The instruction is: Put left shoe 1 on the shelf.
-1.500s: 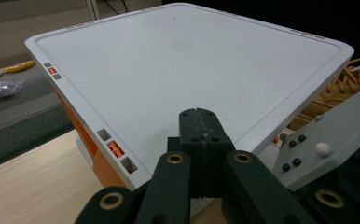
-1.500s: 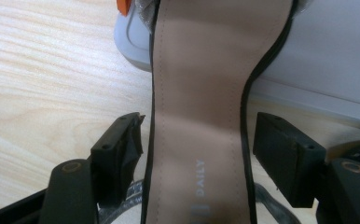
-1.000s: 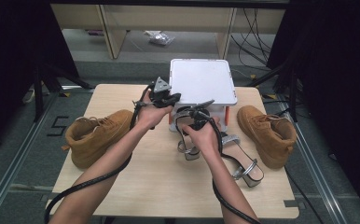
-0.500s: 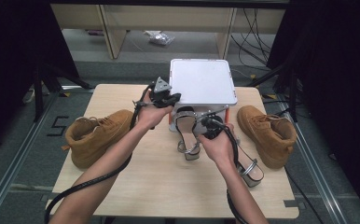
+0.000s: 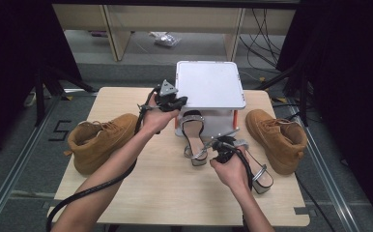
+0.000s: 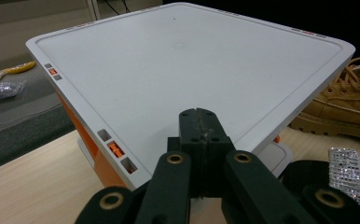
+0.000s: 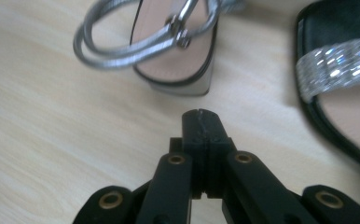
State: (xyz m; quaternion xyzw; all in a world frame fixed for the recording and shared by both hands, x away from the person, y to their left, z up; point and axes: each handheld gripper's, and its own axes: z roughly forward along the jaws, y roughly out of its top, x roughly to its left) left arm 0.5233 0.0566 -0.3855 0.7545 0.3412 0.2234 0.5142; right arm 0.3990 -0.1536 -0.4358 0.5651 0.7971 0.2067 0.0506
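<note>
Sandals sit mid-counter: one [image 5: 194, 137] just before the white box [image 5: 209, 86], its mate [image 5: 257, 169] beside the right gripper [image 5: 222, 147]. That gripper's fingers have just closed, nothing between them, tips hovering by the near sandal's heel [image 7: 180, 70]. Left gripper [image 5: 174, 102] rests closed, empty, at the box's edge. Better to reopen, straddle the heel strap squarely, then pinch.
</note>
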